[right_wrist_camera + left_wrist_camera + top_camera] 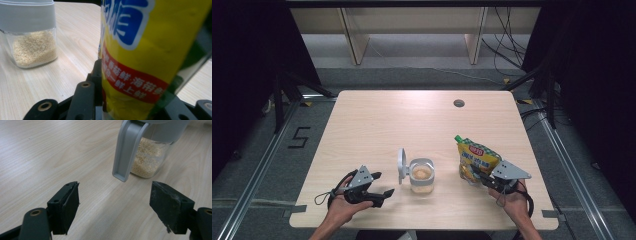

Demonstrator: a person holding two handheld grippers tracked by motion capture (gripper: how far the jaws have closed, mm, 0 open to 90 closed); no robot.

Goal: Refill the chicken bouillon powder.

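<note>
Glossy yellow pouch beside clear square jar of pale granules.

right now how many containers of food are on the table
2. A clear jar of pale grains with its grey lid flipped open stands near the table's middle. A yellow spouted pouch stands to its right, clamped in the right hand-held gripper. Nothing seems hidden.

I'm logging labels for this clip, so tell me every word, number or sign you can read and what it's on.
"5": black figure marked on the grey floor left of the table.
Yellow pouch: white characters on a blue patch and on a red band, too blurred and cropped to read.
Seasoning jar: no text.
</note>
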